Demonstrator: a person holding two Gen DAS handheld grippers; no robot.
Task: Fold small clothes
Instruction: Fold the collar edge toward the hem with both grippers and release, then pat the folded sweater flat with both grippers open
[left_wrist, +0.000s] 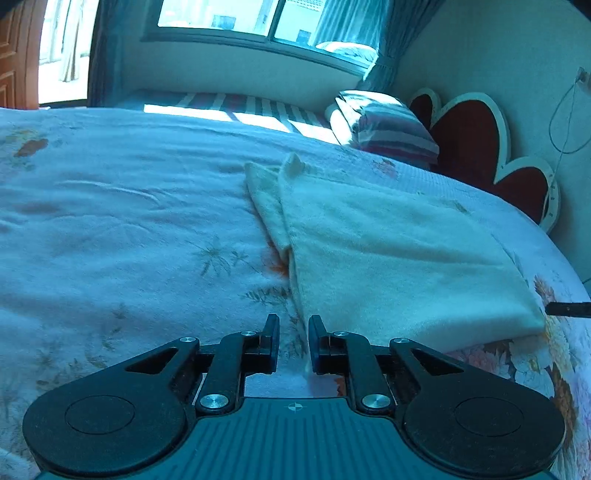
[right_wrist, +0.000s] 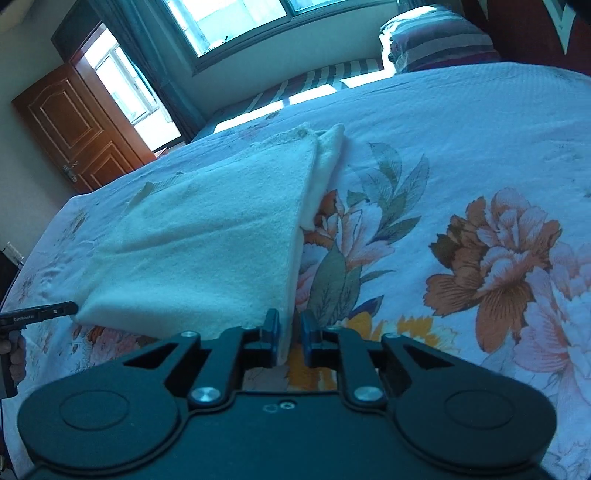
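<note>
A cream fleecy garment (left_wrist: 388, 251) lies folded flat on the flowered bedspread (left_wrist: 110, 221). A second layer sticks out along its left edge. My left gripper (left_wrist: 293, 332) sits low at the garment's near left corner, fingers slightly apart, nothing between them. In the right wrist view the same garment (right_wrist: 207, 243) lies left of centre. My right gripper (right_wrist: 288, 328) is at its near right corner, fingers slightly apart with the cloth edge just by the left finger (right_wrist: 271, 326). The left gripper's tip (right_wrist: 44, 312) shows at the left edge, and the right gripper's tip (left_wrist: 569, 308) shows at the right edge.
A striped pillow (left_wrist: 384, 125) and a red heart-shaped headboard (left_wrist: 476, 147) stand at the bed's far end. A window (left_wrist: 258, 18) with curtains is behind. A wooden door (right_wrist: 74, 125) stands left of the bed. The bed's edge (right_wrist: 22, 273) curves near the garment.
</note>
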